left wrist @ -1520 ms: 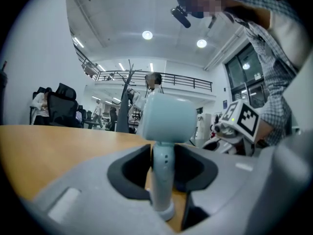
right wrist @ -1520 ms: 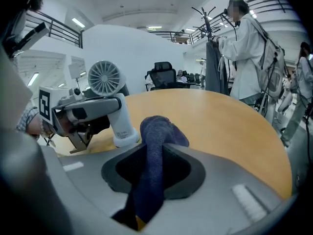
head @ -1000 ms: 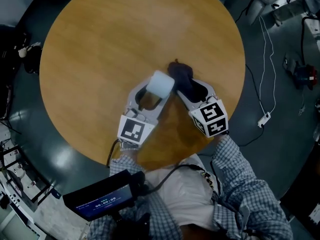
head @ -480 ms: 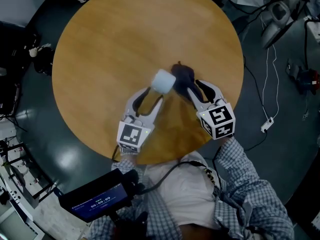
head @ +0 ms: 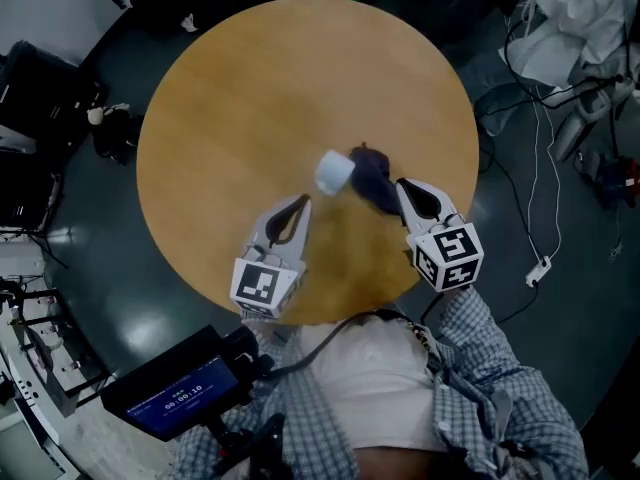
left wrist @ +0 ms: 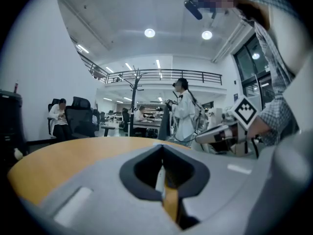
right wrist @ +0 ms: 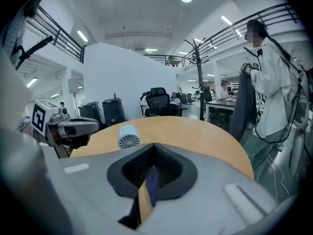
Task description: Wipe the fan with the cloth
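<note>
- Both tongs are clamped shut with nothing in them: the left gripper (head: 302, 202) and the right gripper (head: 402, 184) have each just closed on empty air
- left gripper view shows the pads meeting, with only a thin slit and a sliver of white and tabletop behind it
- right gripper view is the same deal, but the sliver is dark blue. I read that as the cloth seen past the jaws, not pinched
- the fan (head: 334, 171), a little white cylinder lying on its side, sits just right of centre in the head view on the round wooden table (head: 250, 88)
- the cloth (head: 370, 176) is a dark heap right up against the fan's right side, its lower end just beside the right tips
- doing this step well, imo: open the right jaws wide, come down on the cloth's near end and grab a good fold so it doesn't slip mid-wipe
- the left one should open and steady the fan body, since it looks light and would roll
- pose: both grippers come in from the lower middle of the frame and angle inward like a V
- the left points up-right at the fan and sits about level, while the right points up-left and is tipped down a bit
- a checked sleeve (head: 480, 348) trails off to the lower right
</note>
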